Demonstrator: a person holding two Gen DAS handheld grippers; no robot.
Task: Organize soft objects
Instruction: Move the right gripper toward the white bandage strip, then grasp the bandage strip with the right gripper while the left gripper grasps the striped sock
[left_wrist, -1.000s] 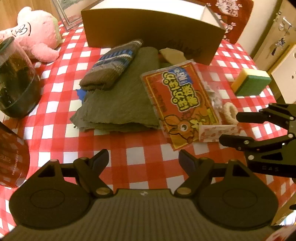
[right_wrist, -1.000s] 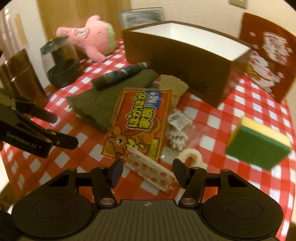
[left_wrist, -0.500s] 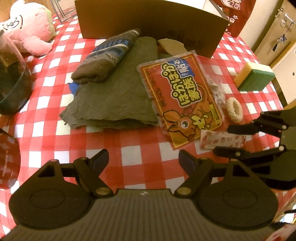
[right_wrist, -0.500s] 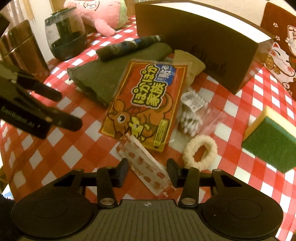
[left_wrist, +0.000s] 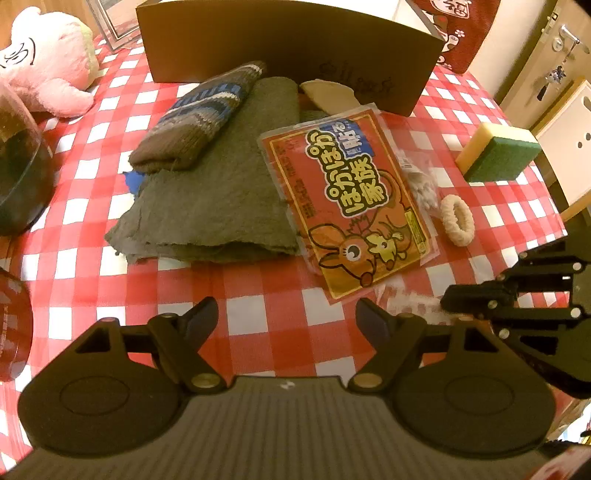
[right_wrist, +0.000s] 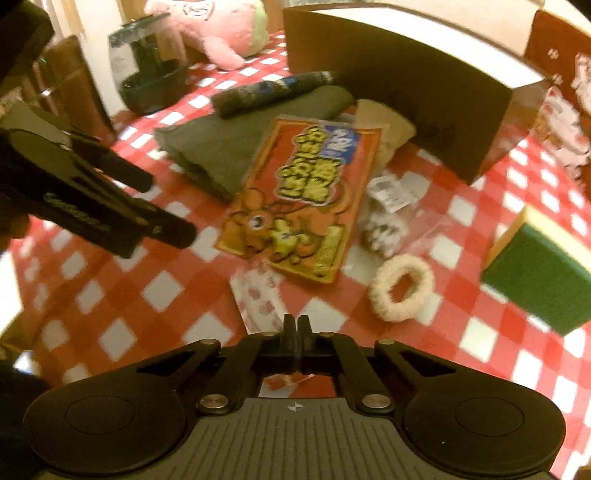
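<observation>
Right claw (right_wrist: 297, 325) pressed together on small patterned packet (right_wrist: 260, 295), pinch seen only in right view, left claw (left_wrist: 286, 314) spread, low over checked table (left_wrist: 251, 280), beside orange pouch (left_wrist: 347, 199)

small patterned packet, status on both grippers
Right gripper shut on small patterned packet. Left gripper open, empty. Orange warmer pack overlaps the packet's far end.

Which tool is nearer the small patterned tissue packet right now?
Right. The right tool has its fingers shut on the near end of the patterned tissue packet. The left tool is open over bare tablecloth, to the packet's left and clear of it.
</observation>
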